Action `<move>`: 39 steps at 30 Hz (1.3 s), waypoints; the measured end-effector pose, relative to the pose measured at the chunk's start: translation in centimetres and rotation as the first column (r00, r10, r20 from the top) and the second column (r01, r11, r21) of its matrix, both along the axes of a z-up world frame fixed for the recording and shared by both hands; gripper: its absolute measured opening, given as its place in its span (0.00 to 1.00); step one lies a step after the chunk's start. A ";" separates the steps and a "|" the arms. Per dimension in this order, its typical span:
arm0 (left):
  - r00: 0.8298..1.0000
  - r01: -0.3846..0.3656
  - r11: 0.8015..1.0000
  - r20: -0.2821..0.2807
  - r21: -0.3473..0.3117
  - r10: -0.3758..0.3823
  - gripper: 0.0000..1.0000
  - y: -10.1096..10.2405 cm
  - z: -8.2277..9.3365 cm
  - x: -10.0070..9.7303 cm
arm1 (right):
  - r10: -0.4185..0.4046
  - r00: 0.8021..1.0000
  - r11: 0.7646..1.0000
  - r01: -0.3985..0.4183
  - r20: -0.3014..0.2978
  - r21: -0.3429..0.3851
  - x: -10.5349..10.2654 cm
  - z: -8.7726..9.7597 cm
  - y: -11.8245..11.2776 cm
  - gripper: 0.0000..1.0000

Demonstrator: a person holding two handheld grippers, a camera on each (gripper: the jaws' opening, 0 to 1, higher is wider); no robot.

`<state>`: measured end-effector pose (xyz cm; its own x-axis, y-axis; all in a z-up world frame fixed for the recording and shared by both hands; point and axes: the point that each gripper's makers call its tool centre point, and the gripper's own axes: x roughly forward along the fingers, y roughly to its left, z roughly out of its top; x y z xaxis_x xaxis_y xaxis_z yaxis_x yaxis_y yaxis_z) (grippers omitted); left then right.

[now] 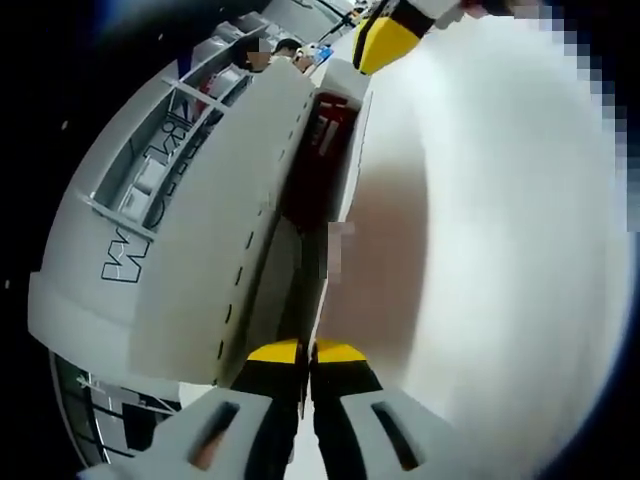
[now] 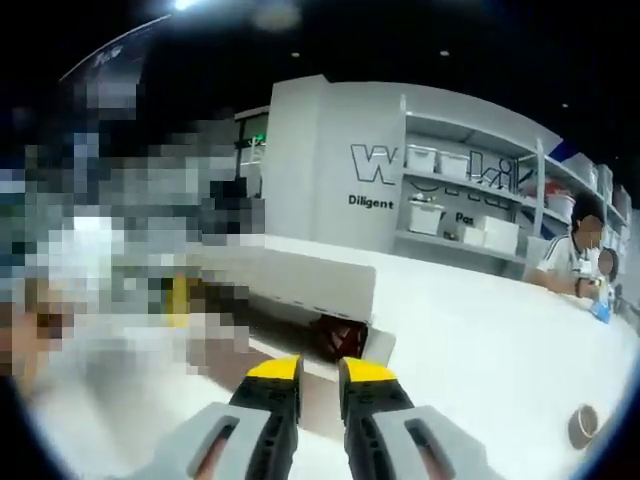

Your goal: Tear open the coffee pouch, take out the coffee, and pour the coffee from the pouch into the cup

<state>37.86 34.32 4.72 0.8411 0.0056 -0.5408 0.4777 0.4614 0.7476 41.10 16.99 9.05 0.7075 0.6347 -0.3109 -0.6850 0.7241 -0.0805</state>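
Observation:
A long white coffee pouch (image 1: pixel 210 230) with a dashed tear line lies on the white table (image 1: pixel 500 250). Its end gapes open and shows a dark red inside (image 1: pixel 325 125). My left gripper (image 1: pixel 307 352) is shut, its yellow tips pressed together right beside the pouch's near edge; whether it pinches anything is hidden. A yellow fingertip (image 1: pixel 385 42) of the other gripper shows beyond the pouch's far end. In the right gripper view the pouch (image 2: pixel 300 280) lies just ahead, red opening (image 2: pixel 340 335) facing my right gripper (image 2: pixel 320 372), whose jaws stand slightly apart with nothing between. A small brown cup (image 2: pixel 583 425) stands far right.
Grey shelving (image 2: pixel 450 190) with white bins and wall lettering stands behind the table (image 2: pixel 480 330). A person (image 2: pixel 575 250) sits at the table's far right end. The same shelving (image 1: pixel 150 180) appears beyond the pouch in the left gripper view.

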 end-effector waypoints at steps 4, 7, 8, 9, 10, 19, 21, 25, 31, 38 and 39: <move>1.000 0.002 1.000 -0.006 0.010 -0.002 0.05 0.0 -0.3 0.0 | -0.011 1.000 0.999 0.011 -0.007 -0.042 0.5 -1.0 0.3 0.16; 1.000 0.004 1.000 -0.007 0.009 -0.004 0.05 0.0 -0.3 0.0 | -0.017 1.000 0.998 0.015 -0.027 -0.060 1.0 -1.8 0.3 0.17; 1.000 0.004 1.000 -0.006 0.007 -0.004 0.05 -0.1 -0.3 0.0 | -0.018 0.999 0.998 0.016 -0.028 -0.065 1.2 -2.0 0.3 0.17; 1.000 0.004 1.000 -0.006 0.005 -0.004 0.05 0.0 -0.3 0.0 | -0.018 0.999 0.998 0.015 -0.036 -0.067 1.3 -2.1 0.2 0.17; 1.000 0.004 1.000 -0.006 0.005 -0.004 0.05 0.0 -0.3 0.0 | -0.019 0.999 0.998 0.016 -0.043 -0.063 1.4 -2.1 0.2 0.17; 1.000 0.005 1.000 -0.009 0.011 -0.005 0.05 0.0 -0.4 0.0 | -0.048 0.995 0.999 0.048 -0.088 -0.001 2.3 -2.3 1.2 0.18; 1.000 0.006 1.000 -0.010 0.013 -0.006 0.05 0.0 -0.4 0.0 | -0.065 0.995 0.998 0.064 -0.076 -0.015 2.7 -2.5 1.3 0.21; 1.000 0.010 1.000 -0.010 0.014 -0.009 0.05 -0.1 -0.4 0.0 | -0.103 0.991 0.995 0.103 -0.080 -0.010 3.2 -2.9 1.8 0.23; 1.000 0.014 1.000 -0.013 0.023 -0.013 0.05 -0.2 -0.5 0.0 | -0.156 0.983 0.987 0.157 -0.095 0.009 3.9 -3.4 2.4 0.26; 1.000 0.017 1.000 -0.015 0.017 -0.017 0.05 -0.1 -0.6 0.0 | -0.131 0.986 0.990 0.135 -0.099 0.038 4.5 -3.8 4.0 0.26; 1.000 0.017 1.000 -0.014 0.016 -0.017 0.05 -0.1 -0.6 0.0 | -0.127 0.987 0.991 0.131 -0.097 0.036 4.6 -3.9 4.1 0.25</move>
<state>37.88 34.19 4.16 0.8334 0.0002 -0.5527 0.4960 0.4410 0.7480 45.74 21.12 5.16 0.7531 0.5540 -0.3547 -0.5887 0.8083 0.0126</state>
